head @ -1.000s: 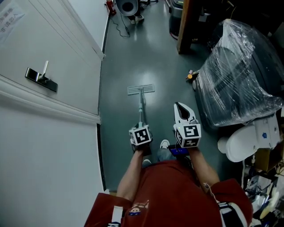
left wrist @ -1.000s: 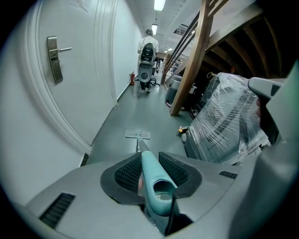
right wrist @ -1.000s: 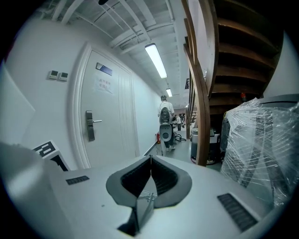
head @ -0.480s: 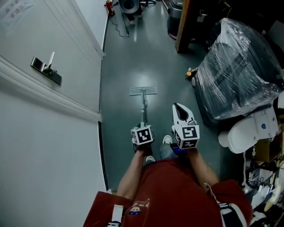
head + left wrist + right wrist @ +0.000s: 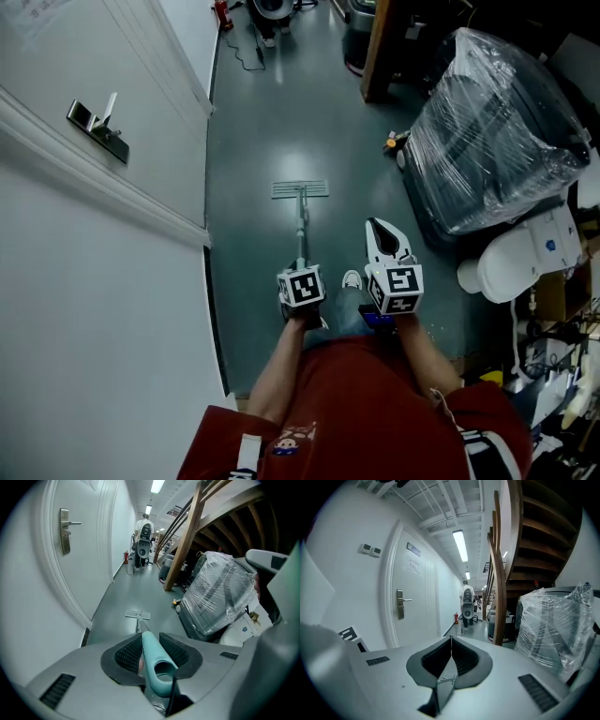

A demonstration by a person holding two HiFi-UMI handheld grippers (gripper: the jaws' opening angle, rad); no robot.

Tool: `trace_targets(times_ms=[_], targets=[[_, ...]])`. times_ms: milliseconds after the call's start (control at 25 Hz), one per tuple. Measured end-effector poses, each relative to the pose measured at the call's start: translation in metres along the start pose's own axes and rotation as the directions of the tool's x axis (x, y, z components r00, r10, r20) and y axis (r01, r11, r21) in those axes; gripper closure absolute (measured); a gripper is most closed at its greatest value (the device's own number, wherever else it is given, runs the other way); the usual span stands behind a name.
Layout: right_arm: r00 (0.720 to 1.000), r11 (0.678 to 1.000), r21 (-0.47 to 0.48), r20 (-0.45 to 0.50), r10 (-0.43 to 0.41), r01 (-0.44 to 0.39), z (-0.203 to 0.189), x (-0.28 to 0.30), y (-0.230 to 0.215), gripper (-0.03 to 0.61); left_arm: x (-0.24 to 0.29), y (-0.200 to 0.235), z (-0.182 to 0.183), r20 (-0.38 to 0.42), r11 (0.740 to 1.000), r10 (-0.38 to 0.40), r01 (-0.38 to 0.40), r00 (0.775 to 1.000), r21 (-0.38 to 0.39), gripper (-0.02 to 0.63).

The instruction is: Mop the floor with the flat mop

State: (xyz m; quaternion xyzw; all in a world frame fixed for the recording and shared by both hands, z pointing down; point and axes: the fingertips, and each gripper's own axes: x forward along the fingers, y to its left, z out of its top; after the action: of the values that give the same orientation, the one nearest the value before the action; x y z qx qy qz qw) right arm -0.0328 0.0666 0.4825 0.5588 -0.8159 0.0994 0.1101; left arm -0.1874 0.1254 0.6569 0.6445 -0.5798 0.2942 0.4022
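Flat mop head (image 5: 300,189) drawn nearer, off small orange object (image 5: 394,141); pull stroke likely underway. Left gripper (image 5: 151,649) clamped on teal mop handle (image 5: 301,230); right gripper (image 5: 450,656) closed, empty, idle

In the head view the surroundings have slid toward 12 o'clock over the last second. The door handle (image 5: 97,127), the small orange thing (image 5: 394,142) and the wrapped bundle (image 5: 492,131) all sit higher. The head of the mop (image 5: 300,188) now lies farther toward 6 o'clock from the orange thing. The white shoe (image 5: 352,279) has moved toward 12 o'clock.
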Motion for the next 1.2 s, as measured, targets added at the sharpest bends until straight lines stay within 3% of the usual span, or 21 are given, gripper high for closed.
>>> trace_targets(times_ms=[160, 320, 560, 880, 1200], targets=[[1.0, 1.0, 0.015, -0.016, -0.007, 0.007, -0.013, -0.029, 0.021, 0.558, -0.019, 0.009, -0.032, -0.013, 1.0, -0.01, 0.011, 1.0, 0.006, 0.485], [0.999, 0.999, -0.01, 0.032, 0.038, -0.038, -0.012, -0.053, 0.042, 0.56, -0.035, 0.011, -0.062, -0.029, 1.0, -0.013, 0.013, 0.999, 0.0, 0.485], [0.997, 0.997, -0.048, 0.049, 0.059, -0.057, -0.01, -0.066, 0.051, 0.56, -0.045, 0.007, -0.076, -0.016, 1.0, -0.01, 0.01, 1.0, -0.008, 0.485], [0.994, 0.994, -0.014, 0.027, 0.105, -0.105, -0.033, -0.102, 0.018, 0.558, -0.054, -0.034, -0.098, -0.009, 1.0, 0.02, -0.02, 1.0, -0.016, 0.485], [0.993, 0.993, 0.001, 0.012, 0.12, -0.12, -0.059, -0.162, -0.042, 0.558, -0.072, -0.094, -0.145, -0.016, 0.996, 0.083, -0.084, 0.996, -0.035, 0.485]])
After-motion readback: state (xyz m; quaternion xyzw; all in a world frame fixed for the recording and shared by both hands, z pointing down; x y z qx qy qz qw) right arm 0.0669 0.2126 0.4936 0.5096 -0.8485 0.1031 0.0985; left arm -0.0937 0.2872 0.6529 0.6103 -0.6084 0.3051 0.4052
